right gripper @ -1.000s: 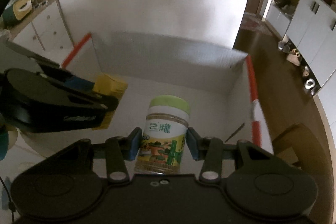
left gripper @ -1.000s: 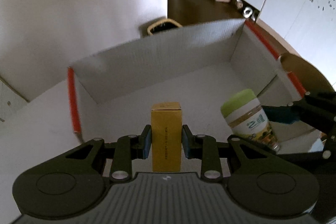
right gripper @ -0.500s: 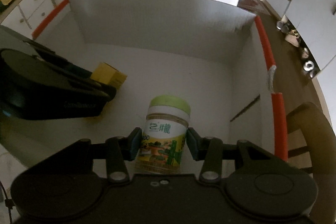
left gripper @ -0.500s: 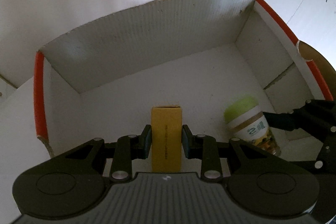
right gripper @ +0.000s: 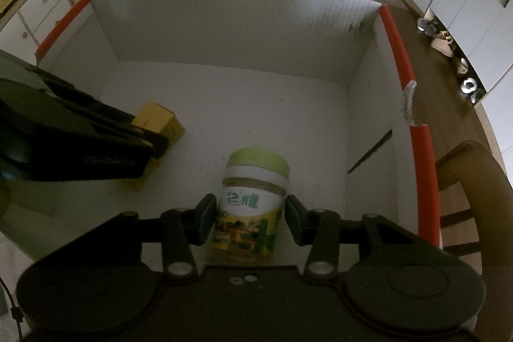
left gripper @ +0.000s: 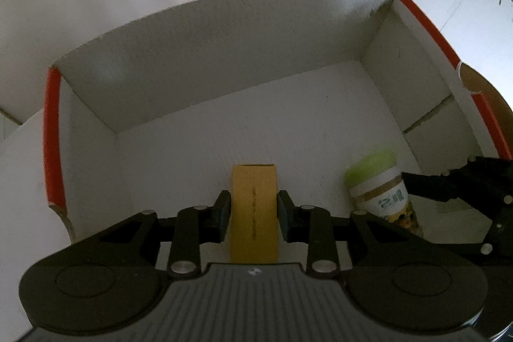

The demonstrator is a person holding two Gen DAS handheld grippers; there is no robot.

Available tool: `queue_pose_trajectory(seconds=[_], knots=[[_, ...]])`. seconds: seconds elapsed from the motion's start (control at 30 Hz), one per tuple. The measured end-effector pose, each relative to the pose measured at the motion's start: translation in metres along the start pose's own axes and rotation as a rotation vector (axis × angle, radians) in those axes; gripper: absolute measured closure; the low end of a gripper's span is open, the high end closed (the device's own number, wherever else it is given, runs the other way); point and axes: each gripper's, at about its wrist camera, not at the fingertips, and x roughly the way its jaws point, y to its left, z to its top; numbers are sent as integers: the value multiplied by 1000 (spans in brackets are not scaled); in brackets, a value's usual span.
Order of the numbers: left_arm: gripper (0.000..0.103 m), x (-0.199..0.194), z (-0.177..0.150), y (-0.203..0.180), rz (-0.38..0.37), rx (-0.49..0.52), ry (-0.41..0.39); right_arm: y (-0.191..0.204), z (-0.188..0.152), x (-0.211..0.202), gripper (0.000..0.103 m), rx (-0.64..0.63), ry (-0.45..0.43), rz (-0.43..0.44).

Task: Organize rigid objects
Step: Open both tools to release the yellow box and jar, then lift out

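Both hand-held grippers have come down into the white box (left gripper: pixel 224 53) since the earlier frames: its red-edged walls now rise around each view, where before the far wall sat well ahead and the rim lay lower.

Left hand-held gripper (left gripper: pixel 253 212): you carry the yellow carton (left gripper: pixel 254 213) between its pads. Its jaws have just been opening; a thin gap now shows on each side of the carton, so the pads no longer press on it. The carton appears to stand on the box floor, left of centre, though its foot is hidden behind the gripper body.

Right hand-held gripper (right gripper: pixel 250 220): the green-lidded jar (right gripper: pixel 253 201) sits between its pads, near the box's right wall. The left pad looks in contact with the label; a narrow gap shows at the right pad, so whether you have the jar pinched cannot be told here.

Reading for the task: the carton seems delivered and released; the jar is at or near its place, a little apart from the carton. Judged from this, your next move is to free the jar and lift both grippers straight out, without tipping either object.
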Motion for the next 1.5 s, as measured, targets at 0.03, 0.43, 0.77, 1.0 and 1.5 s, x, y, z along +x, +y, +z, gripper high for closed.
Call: queue_pose_trajectory(seconds=[0.03,0.43,0.77,1.0,1.5], knots=[[49,-2,0,1,4,-3,-11,0,0,-1,56,-1,-4,-2],[26,-48,-10,0,40,-6,-142,-8,-8,-33,42,30,-74,15],[26,-96,-26,-9,39,1,-217,-3,-19,-77,30,32,-131,22],[26,-121,-41,-20,26,17,-257,6,-32,-106,24,27,-168,20],[22,-171,-91,-24,-22,15,-351,27,-63,-158,14,28,-239,29]])
